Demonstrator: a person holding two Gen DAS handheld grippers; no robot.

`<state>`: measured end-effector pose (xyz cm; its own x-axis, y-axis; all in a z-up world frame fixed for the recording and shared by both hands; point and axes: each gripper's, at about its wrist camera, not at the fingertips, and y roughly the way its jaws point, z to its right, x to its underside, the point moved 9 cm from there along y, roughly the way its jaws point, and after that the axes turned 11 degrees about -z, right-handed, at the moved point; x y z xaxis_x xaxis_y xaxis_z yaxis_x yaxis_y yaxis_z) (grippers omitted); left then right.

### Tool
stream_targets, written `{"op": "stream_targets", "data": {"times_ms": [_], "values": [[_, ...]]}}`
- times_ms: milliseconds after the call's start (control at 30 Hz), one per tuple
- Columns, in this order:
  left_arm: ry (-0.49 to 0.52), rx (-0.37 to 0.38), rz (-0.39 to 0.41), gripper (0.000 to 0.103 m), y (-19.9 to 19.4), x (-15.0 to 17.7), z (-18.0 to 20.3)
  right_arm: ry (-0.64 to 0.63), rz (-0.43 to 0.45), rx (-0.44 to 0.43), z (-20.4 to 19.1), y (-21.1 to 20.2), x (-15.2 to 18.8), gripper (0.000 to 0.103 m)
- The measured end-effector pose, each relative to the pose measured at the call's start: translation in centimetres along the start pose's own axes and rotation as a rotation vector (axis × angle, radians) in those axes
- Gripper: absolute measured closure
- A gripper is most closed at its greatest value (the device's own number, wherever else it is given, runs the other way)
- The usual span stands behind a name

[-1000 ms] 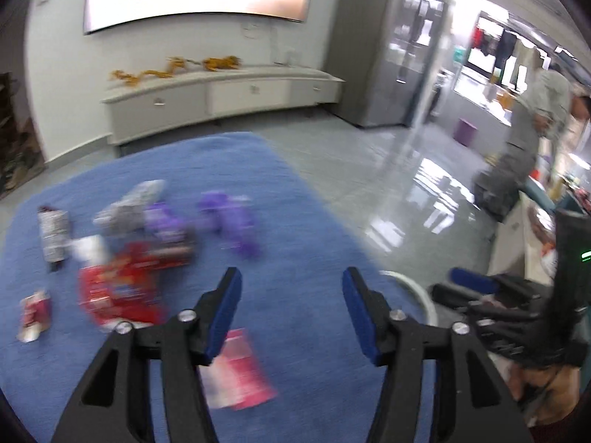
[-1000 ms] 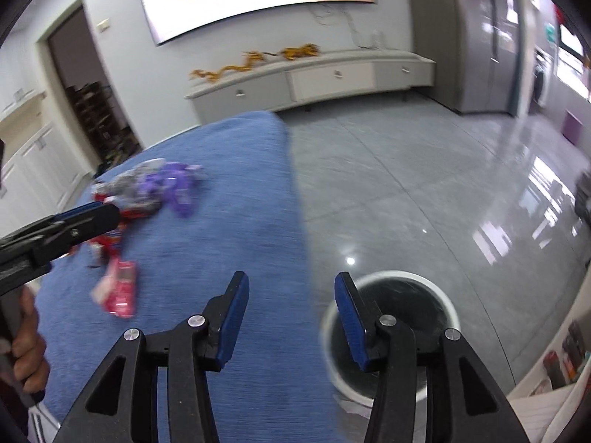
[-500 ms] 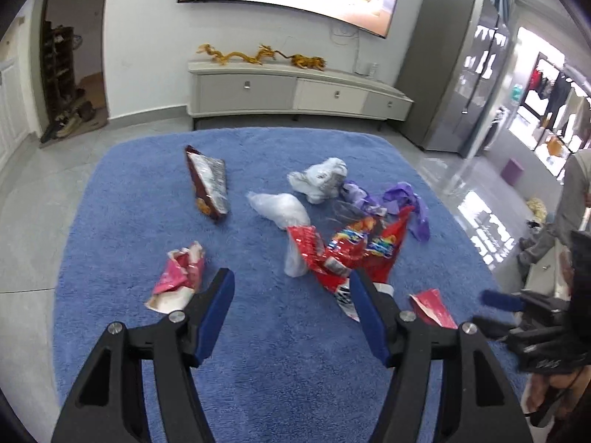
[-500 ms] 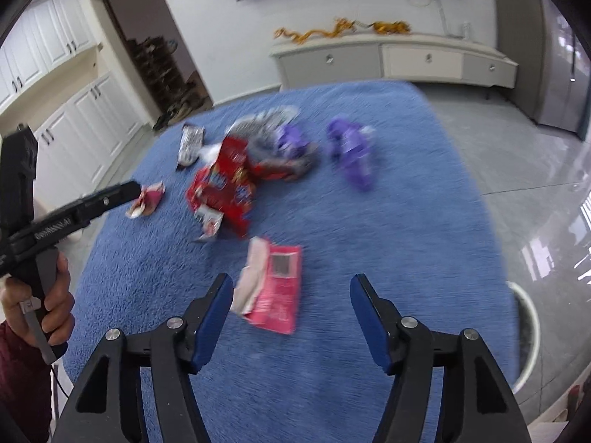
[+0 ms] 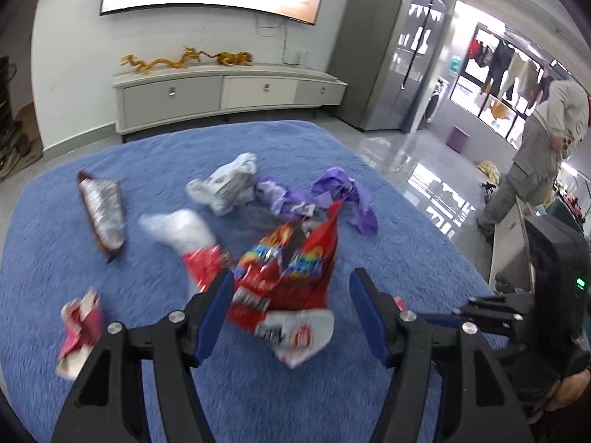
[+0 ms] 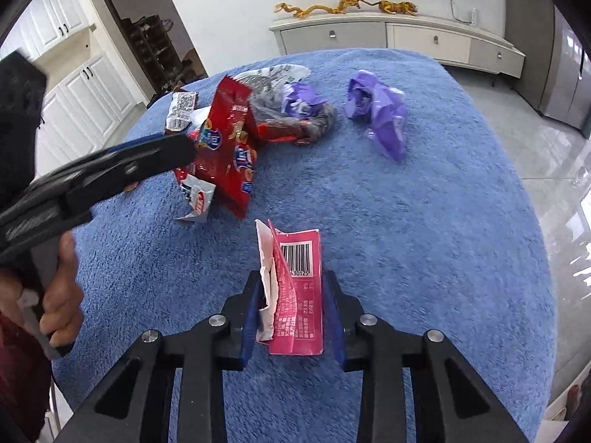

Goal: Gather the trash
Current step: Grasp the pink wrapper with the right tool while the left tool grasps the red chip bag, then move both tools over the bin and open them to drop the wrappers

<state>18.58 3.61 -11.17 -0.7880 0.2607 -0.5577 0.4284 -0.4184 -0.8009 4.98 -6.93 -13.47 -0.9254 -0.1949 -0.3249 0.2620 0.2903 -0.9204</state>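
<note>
Trash lies on a blue rug (image 5: 388,236) (image 6: 424,229). My left gripper (image 5: 291,313) is open, its fingers either side of a red snack bag (image 5: 288,273) (image 6: 229,147) that stands crumpled on the rug. My right gripper (image 6: 291,317) has its jaws closed in around a pink wrapper (image 6: 295,288) with a barcode; the pads look to touch its edges. Purple plastic (image 6: 380,110) (image 5: 332,195), a white bag (image 5: 225,184), a silver wrapper (image 5: 101,214) and a small red-white wrapper (image 5: 79,328) lie around.
A white TV cabinet (image 5: 229,92) stands beyond the rug's far edge. Shiny grey floor (image 6: 554,147) lies right of the rug. A person (image 5: 535,147) stands at the far right. White cupboards (image 6: 74,92) are on the left.
Both grippers moved in toward the trash. The right jaws narrowed around the pink wrapper. The left gripper came forward so the red bag sits between its open fingers.
</note>
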Motion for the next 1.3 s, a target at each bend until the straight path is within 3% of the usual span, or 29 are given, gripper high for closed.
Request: {"op": "stream_targets", "data": {"times_ms": [167,367,567,967,1300], "values": [[0.021,-0.016,-0.014,0.042,2.5,-1.4,0.4,0.021,0.019,0.014,0.9,-1.8,1.5,0.073],[0.014,0.032,-0.010,0.071,3.0,-1.1,0.9,0.022,0.041,0.037,1.0,-4.0,2.4,0.073],[-0.019,0.072,0.048,0.080,0.2,-1.3,1.2,0.021,0.082,0.051,0.4,-6.6,3.1,0.073],[-0.046,0.072,0.104,0.081,-5.8,-0.4,2.6,-0.032,0.103,0.086,-0.6,-8.7,2.5,0.073],[-0.063,0.137,0.106,0.083,-7.6,-2.0,5.4,-0.015,0.171,0.143,3.6,-12.7,0.2,0.073]]}}
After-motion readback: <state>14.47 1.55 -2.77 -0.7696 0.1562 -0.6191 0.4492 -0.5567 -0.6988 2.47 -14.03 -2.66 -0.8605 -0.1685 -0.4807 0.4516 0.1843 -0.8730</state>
